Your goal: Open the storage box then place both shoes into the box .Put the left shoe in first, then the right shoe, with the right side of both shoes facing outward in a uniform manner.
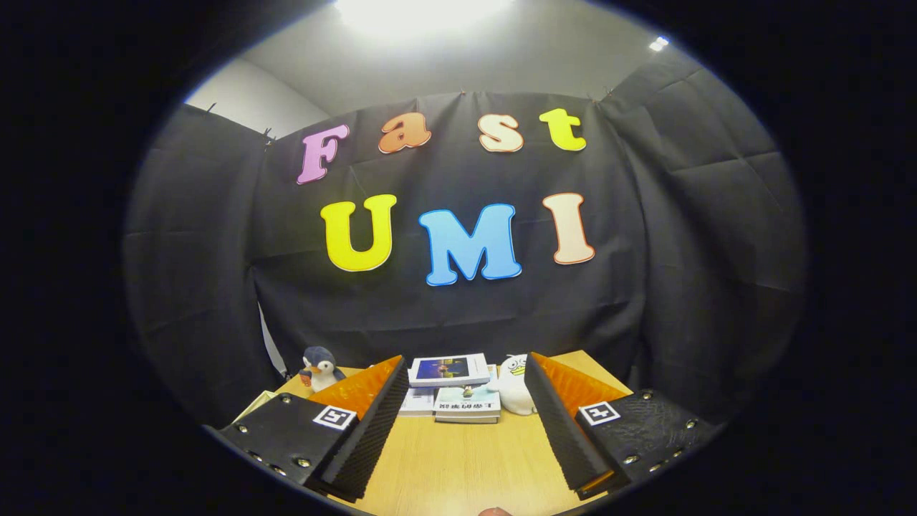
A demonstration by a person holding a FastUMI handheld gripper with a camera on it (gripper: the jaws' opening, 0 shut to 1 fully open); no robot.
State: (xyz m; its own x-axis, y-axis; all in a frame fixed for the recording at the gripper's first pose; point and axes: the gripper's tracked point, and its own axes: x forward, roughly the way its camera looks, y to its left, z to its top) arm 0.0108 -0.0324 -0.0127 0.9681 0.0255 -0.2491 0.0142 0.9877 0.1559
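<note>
On the far left of the light wooden bench [458, 459], near its back corner, a small grey-and-white plush penguin [319, 368] with an orange beak stands upright, just beyond the tip of the left finger. The jaws [458, 423] stand wide apart, with nothing between them but bare bench top. Each finger is a black block carrying a square black-and-white marker, an orange ribbed outer face and a black ribbed inner pad; the left finger [337, 430] angles in from the left, the right finger [580, 426] from the right.

Beyond the gap between the fingers, towards the back of the bench, lies a low pile of books [451, 390]: a white-edged one with a dark blue cover picture on top, and others with printed covers lying flat under and in front of it. Just right of the pile, touching or nearly touching it, a white plush duck [514, 383] with a yellow bill sits partly hidden behind the right finger's tip.

The storage box and the two shoes cannot be made out anywhere on the visible bench.
</note>
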